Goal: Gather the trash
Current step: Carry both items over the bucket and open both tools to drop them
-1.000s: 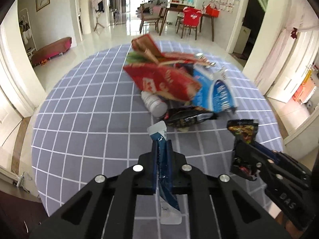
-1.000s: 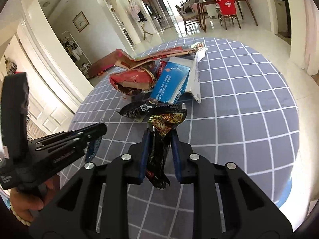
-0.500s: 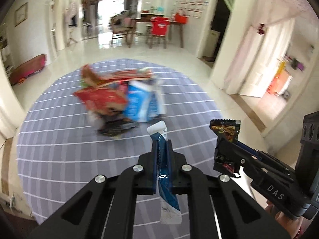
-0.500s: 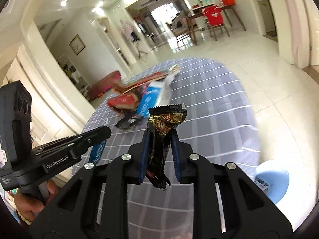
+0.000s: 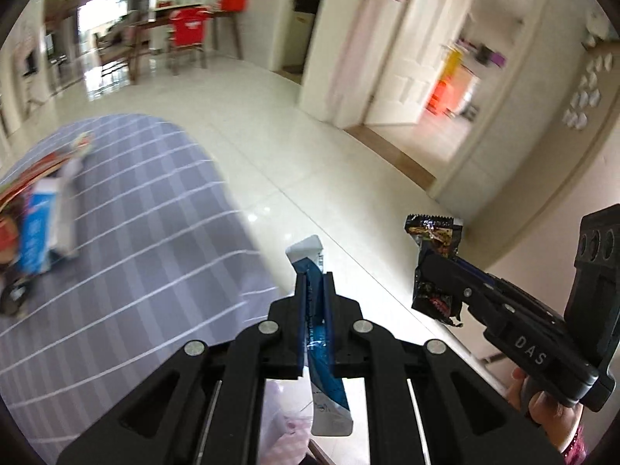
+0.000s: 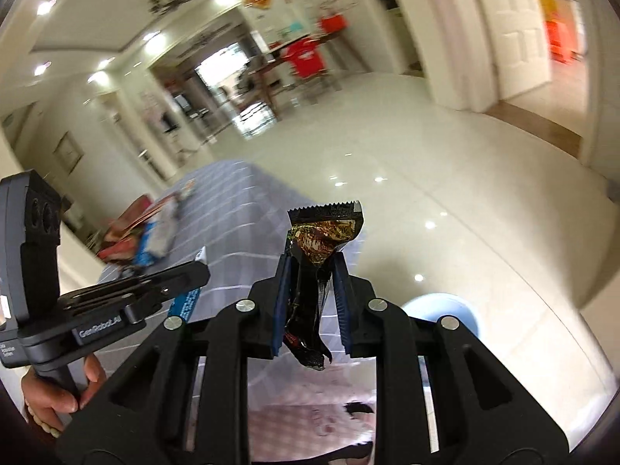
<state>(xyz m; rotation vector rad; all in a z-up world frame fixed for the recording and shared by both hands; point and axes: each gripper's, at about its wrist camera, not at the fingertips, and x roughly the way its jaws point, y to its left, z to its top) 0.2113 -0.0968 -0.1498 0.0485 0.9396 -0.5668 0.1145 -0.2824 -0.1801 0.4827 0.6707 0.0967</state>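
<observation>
My left gripper (image 5: 314,283) is shut on a blue and white wrapper (image 5: 306,250) that stands upright between its pads. My right gripper (image 6: 312,263) has a crumpled dark snack wrapper (image 6: 323,230) between its pads, and its jaws are opening slightly. The wrapper still hangs in place. Each gripper shows in the other's view: the right gripper (image 5: 434,271) at the right, the left gripper (image 6: 193,269) at the left, each in a hand. Both hang over pale floor tiles past the rug's edge. A light blue round bin (image 6: 441,310) sits on the floor just right of my right gripper.
The pile of leftover trash (image 5: 35,209) lies on the grey grid rug (image 5: 135,252) far to the left. A pale pink patterned thing (image 6: 310,414) shows blurred under the jaws. A doorway and white walls stand to the right, with a table and red chairs far back.
Both grippers swung to the right with their wrappers, off the rug and over the tiles. The trash pile slid to the left edge of both views. The blue bin came nearer.
</observation>
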